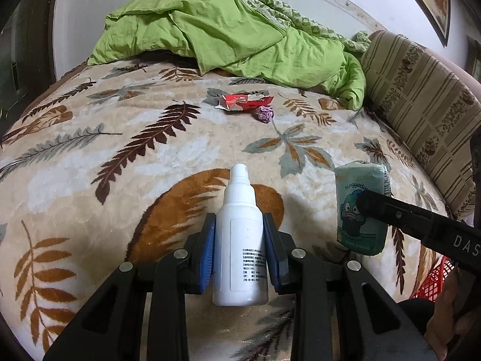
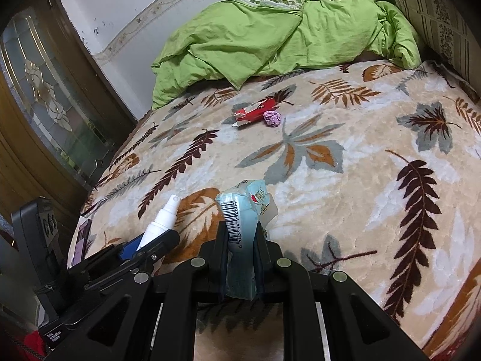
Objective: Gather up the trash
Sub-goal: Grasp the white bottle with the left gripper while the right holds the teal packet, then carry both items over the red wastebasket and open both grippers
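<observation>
Left tool (image 1: pixel 239 246), nearest the lens, grips a white bottle (image 1: pixel 240 240) at mid-body between blue pads, nozzle pointing away; rigid plastic, smooth, probably light, so a hold across the label suits it. Right tool (image 2: pixel 242 255) is clenched on a tissue pack (image 2: pixel 243 237), soft and compressible under a slick film, best pinched across its flat faces. Both hang just above the bed (image 1: pixel 90 165). Farther out lie a red wrapper (image 1: pixel 245 102), thin and crinkly, and touching it a purple wad (image 1: pixel 265 112), both featherlight.
</observation>
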Demonstrator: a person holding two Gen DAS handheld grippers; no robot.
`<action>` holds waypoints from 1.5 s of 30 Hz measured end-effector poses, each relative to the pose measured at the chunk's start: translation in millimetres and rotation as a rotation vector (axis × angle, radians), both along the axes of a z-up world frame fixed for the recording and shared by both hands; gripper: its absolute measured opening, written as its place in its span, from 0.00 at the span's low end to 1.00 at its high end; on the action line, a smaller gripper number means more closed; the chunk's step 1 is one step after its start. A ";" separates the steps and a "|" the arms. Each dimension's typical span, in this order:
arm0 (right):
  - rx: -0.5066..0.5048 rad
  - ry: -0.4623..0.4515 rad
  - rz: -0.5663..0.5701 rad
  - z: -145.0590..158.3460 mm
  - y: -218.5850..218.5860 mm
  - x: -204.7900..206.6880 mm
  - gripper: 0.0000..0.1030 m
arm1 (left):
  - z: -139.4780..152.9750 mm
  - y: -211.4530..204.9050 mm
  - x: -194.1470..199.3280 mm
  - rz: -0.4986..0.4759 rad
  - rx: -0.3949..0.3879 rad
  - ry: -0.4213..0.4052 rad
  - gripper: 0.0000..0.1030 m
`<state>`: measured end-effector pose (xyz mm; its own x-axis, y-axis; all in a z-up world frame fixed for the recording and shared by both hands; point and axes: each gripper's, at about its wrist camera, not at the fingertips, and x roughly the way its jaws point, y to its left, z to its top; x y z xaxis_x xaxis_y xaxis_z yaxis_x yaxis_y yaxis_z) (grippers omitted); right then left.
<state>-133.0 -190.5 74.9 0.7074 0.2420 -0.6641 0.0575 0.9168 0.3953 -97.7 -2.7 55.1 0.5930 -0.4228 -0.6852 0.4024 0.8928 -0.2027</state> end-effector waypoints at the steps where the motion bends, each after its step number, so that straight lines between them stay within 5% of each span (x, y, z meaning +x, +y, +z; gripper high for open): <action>1: -0.002 0.000 0.000 0.0 0.2 0.0 0.15 | -0.1 0.0 0.1 -0.001 -0.001 0.001 0.28; 31: 0.014 0.003 -0.015 0.7 0.3 -0.6 0.15 | -4.9 -8.2 -1.7 -0.033 -0.017 0.002 0.28; 45: 0.185 0.004 -0.137 24.5 -54.6 -64.5 0.15 | 23.7 -55.5 -38.2 -0.249 -0.054 0.002 0.28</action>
<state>-197.5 -245.1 99.4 0.7398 0.2619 -0.6198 0.1780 0.8121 0.5557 -135.9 -58.2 78.7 0.4646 -0.5919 -0.6587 0.6083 0.7539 -0.2485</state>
